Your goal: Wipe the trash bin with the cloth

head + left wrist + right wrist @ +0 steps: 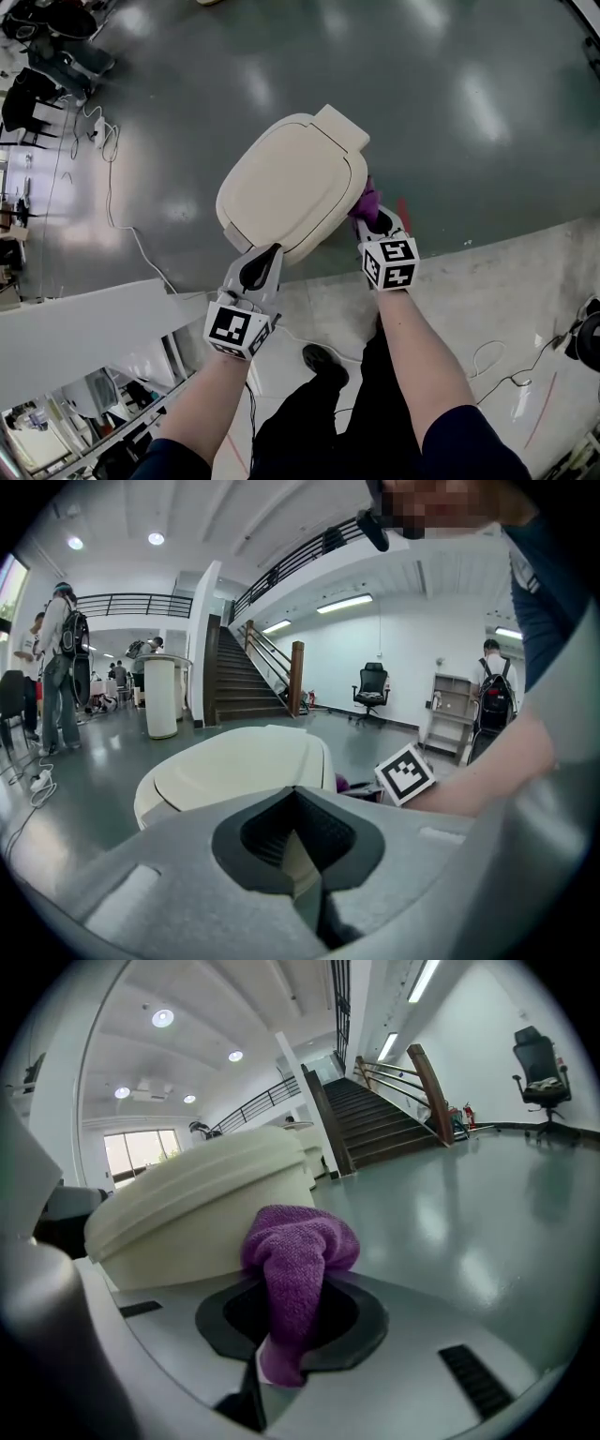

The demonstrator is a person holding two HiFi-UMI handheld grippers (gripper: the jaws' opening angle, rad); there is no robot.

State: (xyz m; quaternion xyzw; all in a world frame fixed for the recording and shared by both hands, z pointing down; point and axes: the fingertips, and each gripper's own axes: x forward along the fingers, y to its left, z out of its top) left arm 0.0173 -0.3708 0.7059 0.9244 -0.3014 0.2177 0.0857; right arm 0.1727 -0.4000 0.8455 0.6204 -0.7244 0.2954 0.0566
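The cream trash bin (292, 183) with its lid down stands on the grey floor in the head view. My right gripper (377, 223) is at its right side, shut on a purple cloth (366, 200) that presses against the bin wall. In the right gripper view the cloth (298, 1260) bulges out of the right gripper (291, 1321) beside the bin (197, 1218). My left gripper (261, 270) rests at the bin's near edge, jaws shut with nothing clearly between them. The left gripper view shows the lid (234, 766) just beyond the left gripper (298, 841).
A white ledge (84, 328) runs at the lower left, with cables (112, 187) on the floor beyond it. The person's shoe (323, 361) is below the bin. A staircase (234, 682), an office chair (372, 682), a white cylinder (161, 697) and standing people (56, 667) are far off.
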